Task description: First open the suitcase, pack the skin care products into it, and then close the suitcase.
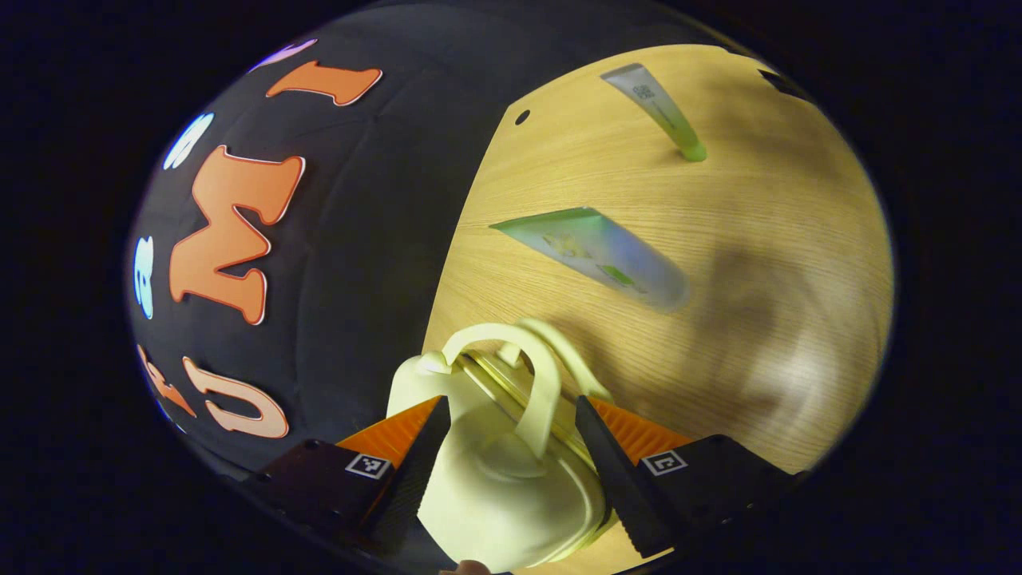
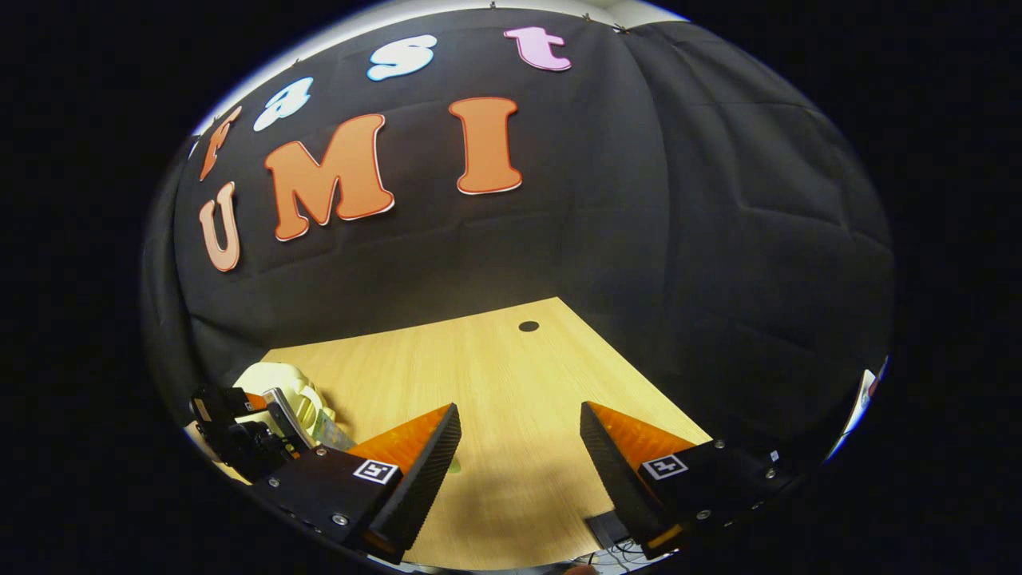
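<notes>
Left gripper view looks down along the left gripper (image 1: 511,447), whose two fingers stand apart on either side of the small pale cream hard-shell suitcase (image 1: 499,487) without visibly pressing on it; whether either finger touches the shell cannot be told. The suitcase lies shut on the light wooden surface (image 1: 742,359), its looped cream handle (image 1: 519,375) arching up between the fingertips and its brass-coloured seam running beneath the loop. Beyond the handle, well apart from the case, a wide translucent skin care tube with a green print (image 1: 599,255) lies flat on the surface, and farther off a slim grey-white tube with a green cap (image 1: 659,112) lies near the far side. The surface's left edge runs close beside the suitcase, against the black cloth wall, and a small dark round hole (image 1: 522,116) sits near the far corner; bare wood stretches to the right of the tubes. Right gripper view has the right gripper (image 2: 519,455) held level above the surface with its fingers wide apart and gripping no object, bare wood between and ahead of them up to the wall. Low at its left, the suitcase shows partly behind the left gripper's dark body, near the surface's edge.
</notes>
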Motion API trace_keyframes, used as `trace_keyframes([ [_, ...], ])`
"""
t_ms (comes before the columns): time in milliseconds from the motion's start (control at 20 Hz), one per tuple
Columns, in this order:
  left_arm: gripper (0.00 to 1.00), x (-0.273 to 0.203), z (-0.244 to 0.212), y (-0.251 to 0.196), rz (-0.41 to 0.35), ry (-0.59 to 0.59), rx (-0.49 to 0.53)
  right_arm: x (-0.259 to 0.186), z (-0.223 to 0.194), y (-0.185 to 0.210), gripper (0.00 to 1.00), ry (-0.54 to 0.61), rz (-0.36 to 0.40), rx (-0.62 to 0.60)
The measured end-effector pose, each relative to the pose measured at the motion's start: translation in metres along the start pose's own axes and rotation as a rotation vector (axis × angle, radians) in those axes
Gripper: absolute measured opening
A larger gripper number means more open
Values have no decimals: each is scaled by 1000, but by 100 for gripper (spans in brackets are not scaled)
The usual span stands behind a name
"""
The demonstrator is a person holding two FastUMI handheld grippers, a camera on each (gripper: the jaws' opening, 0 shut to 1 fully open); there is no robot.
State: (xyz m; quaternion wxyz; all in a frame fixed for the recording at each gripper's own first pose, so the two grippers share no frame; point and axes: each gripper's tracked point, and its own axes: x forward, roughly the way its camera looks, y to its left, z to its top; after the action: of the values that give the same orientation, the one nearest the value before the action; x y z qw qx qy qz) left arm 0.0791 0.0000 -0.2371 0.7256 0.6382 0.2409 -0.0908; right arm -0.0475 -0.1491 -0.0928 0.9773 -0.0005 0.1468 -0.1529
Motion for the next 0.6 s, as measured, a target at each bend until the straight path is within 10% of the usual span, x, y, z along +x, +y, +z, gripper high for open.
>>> trace_keyframes([
  [250, 94, 20, 5, -3, -20, 44, 48, 4, -6, -11, 95, 20, -26, 18],
  [450, 16, 25, 4, -24, -82, 94, -18, 6, -9, -8, 95, 39, -8, 22],
  [600, 8, 22, 9, -19, -135, 78, -125, 7, -5, -5, 95, 18, 5, 10],
])
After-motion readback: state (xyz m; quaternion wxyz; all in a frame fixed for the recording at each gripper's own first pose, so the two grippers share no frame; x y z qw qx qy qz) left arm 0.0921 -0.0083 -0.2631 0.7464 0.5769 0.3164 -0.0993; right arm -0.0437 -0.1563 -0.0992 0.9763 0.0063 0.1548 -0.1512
